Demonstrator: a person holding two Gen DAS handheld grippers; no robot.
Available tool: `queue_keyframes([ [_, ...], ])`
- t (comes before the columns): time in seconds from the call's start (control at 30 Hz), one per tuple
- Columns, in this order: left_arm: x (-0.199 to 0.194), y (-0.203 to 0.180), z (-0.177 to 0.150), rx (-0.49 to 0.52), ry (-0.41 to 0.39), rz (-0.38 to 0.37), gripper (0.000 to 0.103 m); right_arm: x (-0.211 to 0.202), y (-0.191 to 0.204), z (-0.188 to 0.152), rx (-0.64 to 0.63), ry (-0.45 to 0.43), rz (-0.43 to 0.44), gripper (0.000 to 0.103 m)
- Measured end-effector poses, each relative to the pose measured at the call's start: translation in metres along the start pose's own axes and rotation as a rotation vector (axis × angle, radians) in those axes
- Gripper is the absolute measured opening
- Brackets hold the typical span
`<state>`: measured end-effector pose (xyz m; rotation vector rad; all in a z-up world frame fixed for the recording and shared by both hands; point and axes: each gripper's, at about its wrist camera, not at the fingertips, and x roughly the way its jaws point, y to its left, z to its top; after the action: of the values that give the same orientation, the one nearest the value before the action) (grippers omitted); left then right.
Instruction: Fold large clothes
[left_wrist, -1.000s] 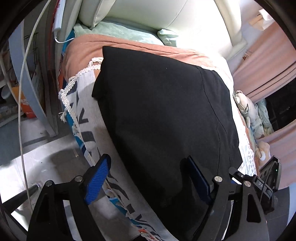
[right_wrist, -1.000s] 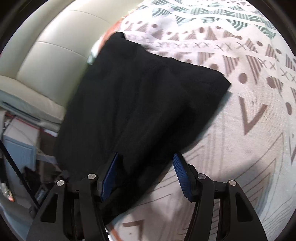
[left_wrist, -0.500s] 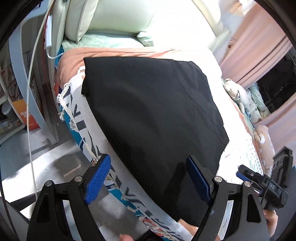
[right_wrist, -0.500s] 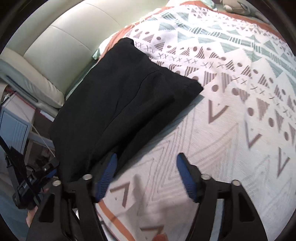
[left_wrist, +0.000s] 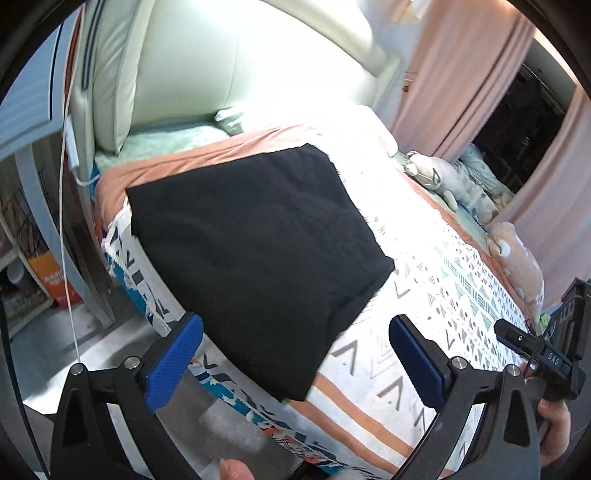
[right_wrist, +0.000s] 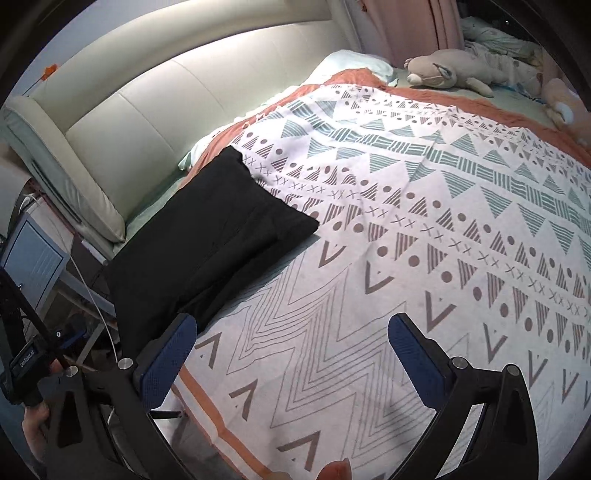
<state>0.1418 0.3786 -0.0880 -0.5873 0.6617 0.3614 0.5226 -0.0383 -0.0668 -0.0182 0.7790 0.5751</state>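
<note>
One folded black garment (left_wrist: 255, 254) lay on the patterned bedspread (right_wrist: 406, 258) near its edge; my left gripper (left_wrist: 295, 362) and right gripper (right_wrist: 291, 362) hung above, jaws apart, empty.

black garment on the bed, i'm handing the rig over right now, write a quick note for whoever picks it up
Left gripper: jaws open, empty, held off the near edge of the bed, clear of the cloth.
Right gripper: jaws open, empty, over the patterned blanket, beside the garment.
Black garment: lies folded in a flat rectangle on the blanket near the bed's corner by the headboard; nothing touches it.
Done: the fold looks finished, edges roughly lined up.
Left: probably only a check for a loose flap along the near edge, then set it aside or fetch the next piece. No other clothes to fold are in view.
</note>
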Motion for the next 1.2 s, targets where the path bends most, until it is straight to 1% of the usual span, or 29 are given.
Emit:
queue_keyframes([
  [0.13, -0.018, -0.021, -0.003, 0.053, -0.032, 0.001, 0.103, -0.023, -0.012, -0.011, 0.006, -0.035, -0.021, 0.103],
  [0.27, -0.037, -0.043, -0.007, 0.101, -0.06, -0.006, 0.103, -0.062, -0.025, -0.019, 0.003, -0.083, -0.039, 0.103],
  [0.37, -0.047, -0.057, -0.01, 0.132, -0.068, -0.016, 0.103, -0.093, -0.035, -0.028, 0.003, -0.11, -0.047, 0.103],
  [0.5, -0.06, -0.08, -0.022, 0.171, -0.072, 0.004, 0.103, -0.127, -0.048, -0.042, 0.001, -0.142, -0.07, 0.103],
  [0.73, -0.083, -0.12, -0.046, 0.228, -0.076, -0.026, 0.103, -0.181, -0.077, -0.073, 0.029, -0.178, -0.087, 0.103],
  [0.9, -0.094, -0.143, -0.064, 0.249, -0.056, -0.054, 0.103, -0.217, -0.091, -0.099, 0.032, -0.191, -0.125, 0.103],
  [1.0, -0.106, -0.156, -0.074, 0.273, -0.069, -0.068, 0.103, -0.24, -0.1, -0.116, 0.052, -0.2, -0.132, 0.103],
  [1.1, -0.12, -0.166, -0.085, 0.29, -0.083, -0.095, 0.103, -0.261, -0.105, -0.13, 0.066, -0.219, -0.149, 0.103],
  [1.2, -0.133, -0.175, -0.097, 0.309, -0.1, -0.119, 0.103, -0.277, -0.107, -0.146, 0.074, -0.224, -0.149, 0.103],
])
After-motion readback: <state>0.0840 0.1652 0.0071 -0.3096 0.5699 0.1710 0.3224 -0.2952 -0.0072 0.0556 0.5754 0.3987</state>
